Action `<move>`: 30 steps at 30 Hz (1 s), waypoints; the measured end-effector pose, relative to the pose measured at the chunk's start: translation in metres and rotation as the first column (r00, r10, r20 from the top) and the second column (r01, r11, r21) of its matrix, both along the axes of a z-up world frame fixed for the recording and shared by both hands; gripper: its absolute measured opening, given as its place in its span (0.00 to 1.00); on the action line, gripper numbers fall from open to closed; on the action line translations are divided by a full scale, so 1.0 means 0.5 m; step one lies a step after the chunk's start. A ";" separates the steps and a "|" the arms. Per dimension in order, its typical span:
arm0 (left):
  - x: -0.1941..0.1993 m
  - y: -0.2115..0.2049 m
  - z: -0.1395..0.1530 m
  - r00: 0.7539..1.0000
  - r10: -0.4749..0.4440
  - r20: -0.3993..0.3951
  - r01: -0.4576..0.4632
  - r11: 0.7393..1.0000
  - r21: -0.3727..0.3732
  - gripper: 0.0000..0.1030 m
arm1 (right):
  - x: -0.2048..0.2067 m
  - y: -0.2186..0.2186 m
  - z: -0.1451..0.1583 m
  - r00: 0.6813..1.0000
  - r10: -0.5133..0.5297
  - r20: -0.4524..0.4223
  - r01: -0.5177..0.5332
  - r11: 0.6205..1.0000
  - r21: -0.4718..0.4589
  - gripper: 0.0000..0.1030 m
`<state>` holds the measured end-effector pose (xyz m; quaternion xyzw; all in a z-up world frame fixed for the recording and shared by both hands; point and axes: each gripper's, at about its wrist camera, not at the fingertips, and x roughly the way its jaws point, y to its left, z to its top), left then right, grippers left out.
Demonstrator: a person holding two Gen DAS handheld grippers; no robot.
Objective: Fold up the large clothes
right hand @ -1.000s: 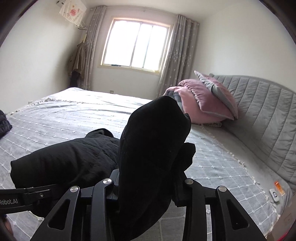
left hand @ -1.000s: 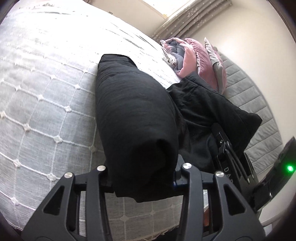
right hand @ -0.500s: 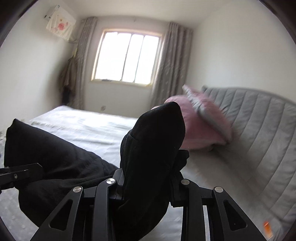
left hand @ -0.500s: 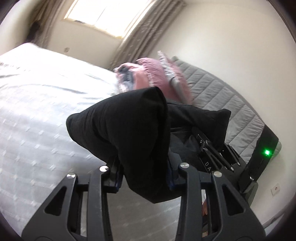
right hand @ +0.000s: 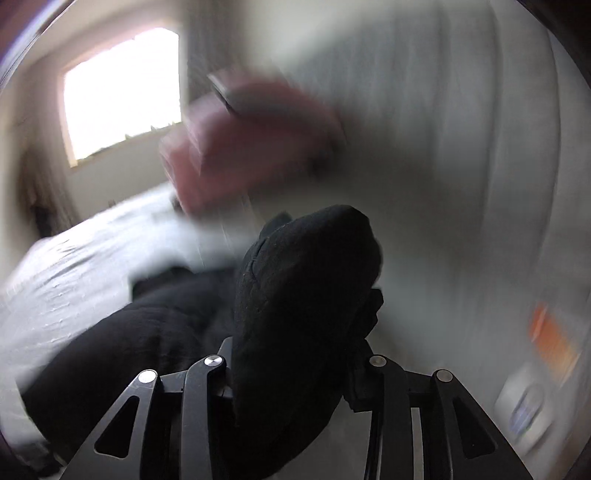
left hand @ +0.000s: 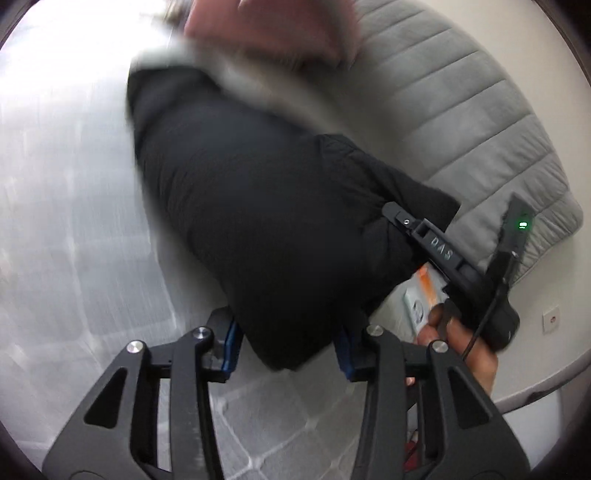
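A large black padded garment (left hand: 258, 206) hangs bunched over the grey-white bedspread (left hand: 66, 229). My left gripper (left hand: 288, 350) is shut on a thick fold of it. My right gripper (right hand: 291, 376) is shut on another fold of the same garment (right hand: 306, 295), which stands up between its fingers. The right gripper (left hand: 443, 254) also shows in the left wrist view, at the garment's right side, with the person's hand behind it. Both views are blurred by motion.
Pink pillows (left hand: 273, 26) lie at the head of the bed, against the grey quilted headboard (left hand: 480, 110). A white and orange packet (left hand: 424, 295) lies near the bed's right edge. A bright window (right hand: 118, 92) is on the far wall.
Both grippers have swung to the right toward the headboard, carrying the black garment with them. The views now blur with the motion. Both grips stay shut.
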<state>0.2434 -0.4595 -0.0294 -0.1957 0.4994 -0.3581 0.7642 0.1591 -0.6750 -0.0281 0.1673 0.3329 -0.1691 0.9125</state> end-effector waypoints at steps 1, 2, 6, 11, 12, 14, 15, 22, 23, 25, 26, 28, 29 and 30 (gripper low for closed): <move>-0.020 0.005 -0.020 1.000 0.007 0.024 -0.006 1.000 -0.016 0.49 | -0.026 -0.041 -0.051 0.999 -0.038 -0.002 0.038 0.992 0.122 0.44; -0.037 0.005 -0.024 0.998 0.003 0.066 -0.003 1.000 0.000 0.52 | -0.054 -0.066 -0.073 0.997 -0.057 0.050 0.046 0.978 0.201 0.47; -0.044 0.011 -0.027 0.998 -0.017 0.059 0.015 1.000 0.025 0.52 | -0.093 -0.085 -0.088 0.993 -0.072 0.093 0.041 0.953 0.300 0.49; -0.057 0.045 -0.032 1.000 -0.016 0.013 0.016 1.000 0.009 0.51 | -0.087 -0.123 -0.083 0.990 -0.116 0.077 0.074 0.907 0.415 0.57; -0.059 0.042 -0.030 1.000 -0.018 0.020 0.018 1.000 0.019 0.51 | -0.087 -0.139 -0.091 0.989 -0.126 0.076 0.078 0.888 0.453 0.63; -0.067 0.039 -0.027 0.998 -0.035 0.045 0.033 0.998 0.053 0.51 | -0.096 -0.158 -0.109 0.988 -0.134 0.070 0.080 0.858 0.507 0.66; -0.068 0.030 -0.023 0.997 -0.041 0.059 0.036 0.996 0.087 0.51 | -0.097 -0.165 -0.115 0.989 -0.132 0.069 0.078 0.854 0.514 0.66; -0.082 0.020 -0.053 0.997 -0.040 0.070 0.024 0.977 0.213 0.50 | -0.099 -0.153 -0.157 0.990 -0.120 0.076 0.070 0.879 0.471 0.67; -0.082 0.018 -0.055 0.997 -0.043 0.069 0.027 0.976 0.216 0.50 | -0.100 -0.158 -0.162 0.989 -0.125 0.081 0.070 0.870 0.489 0.68; -0.084 0.023 -0.055 0.997 -0.046 0.070 0.031 0.978 0.204 0.50 | -0.105 -0.156 -0.165 0.990 -0.117 0.080 0.064 0.872 0.486 0.70; -0.086 0.023 -0.052 0.996 -0.047 0.074 0.031 0.978 0.205 0.50 | -0.106 -0.155 -0.163 0.991 -0.116 0.073 0.067 0.876 0.478 0.72; -0.093 0.025 -0.044 0.994 -0.052 0.096 0.030 0.975 0.222 0.50 | -0.107 -0.151 -0.150 0.991 -0.120 0.055 0.081 0.884 0.460 0.75; -0.098 0.023 -0.039 0.992 -0.056 0.110 0.029 0.973 0.231 0.50 | -0.110 -0.150 -0.143 0.991 -0.127 0.052 0.091 0.890 0.447 0.77; -0.102 0.022 -0.034 0.991 -0.060 0.121 0.030 0.970 0.239 0.50 | -0.113 -0.149 -0.139 0.990 -0.135 0.049 0.100 0.895 0.435 0.78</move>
